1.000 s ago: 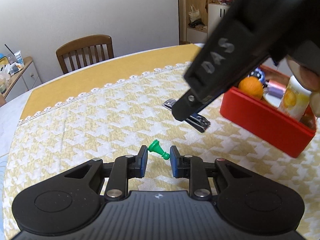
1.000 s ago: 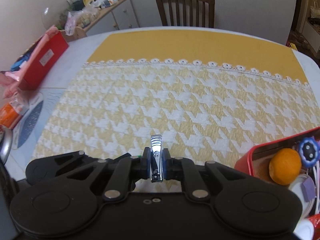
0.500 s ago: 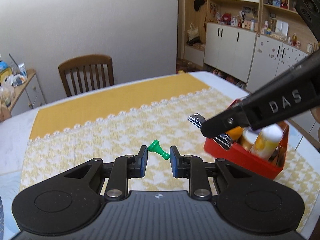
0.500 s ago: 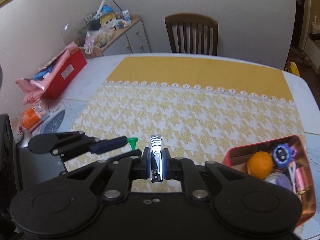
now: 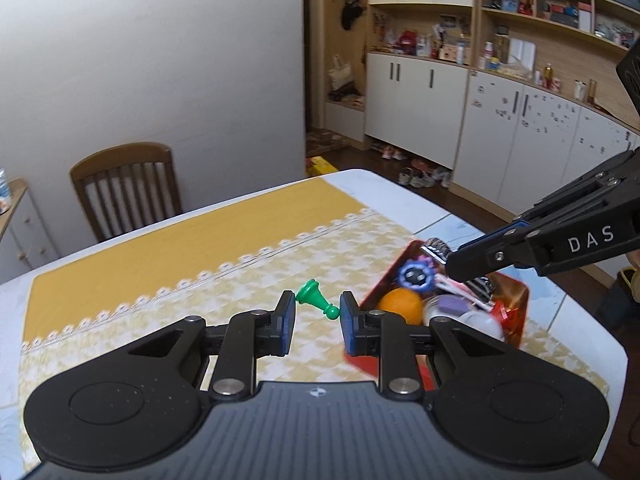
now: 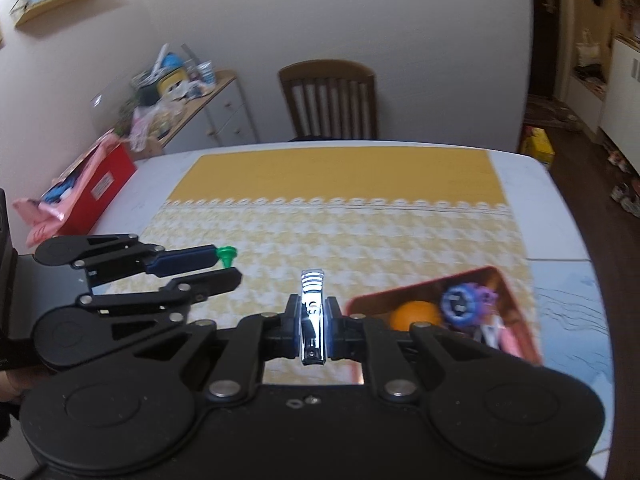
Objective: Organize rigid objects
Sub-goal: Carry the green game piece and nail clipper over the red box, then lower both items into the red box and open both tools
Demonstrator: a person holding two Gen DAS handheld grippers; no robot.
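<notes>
A small green game pawn (image 5: 317, 299) lies crosswise between the blue pads of my left gripper (image 5: 317, 312), which is shut on it well above the table. From the right wrist view the same left gripper (image 6: 230, 264) shows at the left with the pawn (image 6: 226, 255) at its tip. My right gripper (image 6: 313, 320) is shut on a shiny metal nail clipper (image 6: 312, 312) that stands upright between the pads. In the left wrist view the right gripper (image 5: 452, 262) hangs over the red box (image 5: 516, 304) with the clipper (image 5: 437, 249) sticking out.
The red box (image 6: 380, 294) holds an orange (image 6: 416, 314), a blue-purple round toy (image 6: 460, 300) and other small items. A yellow-and-white tablecloth (image 6: 340, 220) covers the table. A wooden chair (image 6: 330, 102) stands at the far side; a red carton (image 6: 104, 188) sits far left.
Both grippers have risen from the table with their objects. The right gripper has carried the clipper rightward, over the red box. The left one has swung toward the box too.
</notes>
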